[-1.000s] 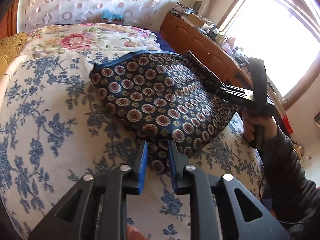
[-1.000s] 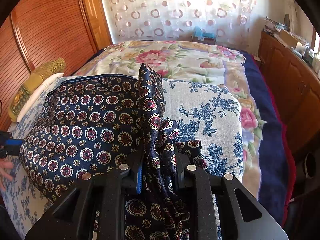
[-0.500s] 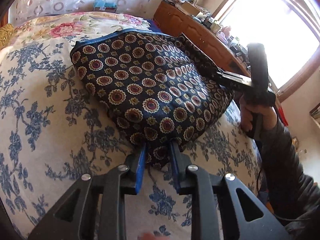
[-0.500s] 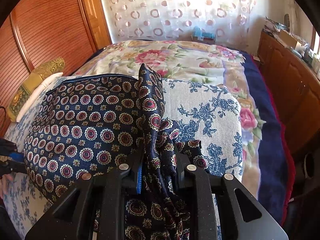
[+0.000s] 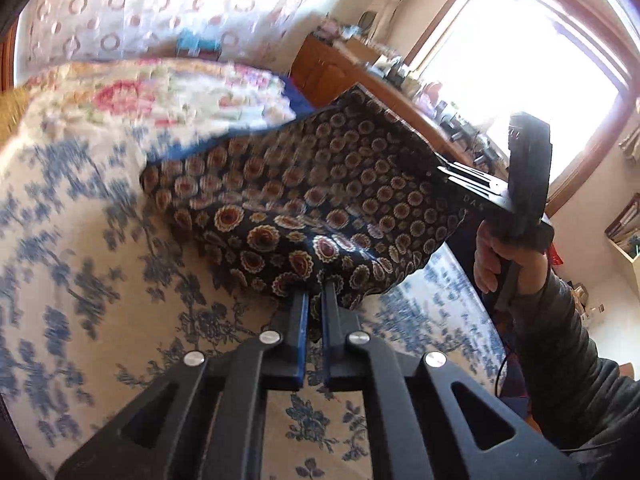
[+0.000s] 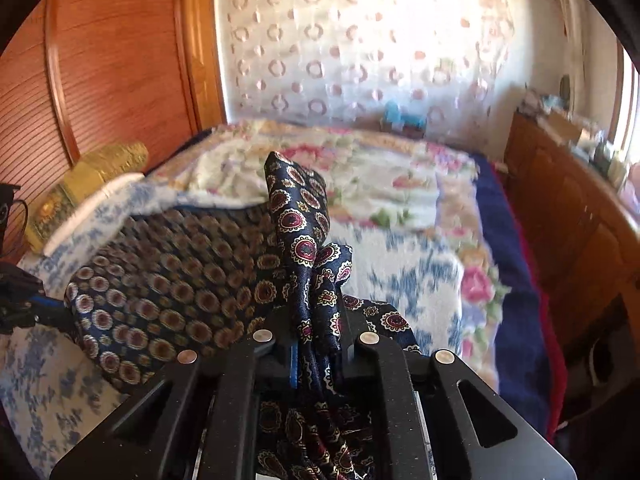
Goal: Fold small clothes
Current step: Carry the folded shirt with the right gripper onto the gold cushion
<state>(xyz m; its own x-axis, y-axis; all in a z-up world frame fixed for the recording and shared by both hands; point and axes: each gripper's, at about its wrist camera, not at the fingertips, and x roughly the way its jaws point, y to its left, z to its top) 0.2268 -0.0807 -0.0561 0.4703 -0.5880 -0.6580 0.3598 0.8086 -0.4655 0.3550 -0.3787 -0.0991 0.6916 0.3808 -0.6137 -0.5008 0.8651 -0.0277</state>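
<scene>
A navy garment with red and gold medallions [image 5: 320, 200] hangs stretched between my two grippers, lifted off the bed. My left gripper [image 5: 314, 300] is shut on its near edge. My right gripper [image 6: 316, 320] is shut on a bunched corner of the garment [image 6: 300, 232], which stands up between its jaws and spills back over them. In the left wrist view the right gripper [image 5: 452, 176] holds the garment's far end at the right. In the right wrist view the left gripper's fingers [image 6: 24, 304] show at the far left.
The bed has a blue-flowered white cover [image 5: 80, 280] with a pink-flowered quilt [image 6: 380, 184] behind. A gold cushion [image 6: 92, 176] lies at the left. A wooden dresser [image 6: 568, 216] with clutter runs along the right, beside a bright window [image 5: 520, 80].
The left gripper's jaws closed on the garment's near edge. Both grippers then rose, lifting the garment off the bed; the views are blurred by motion.
</scene>
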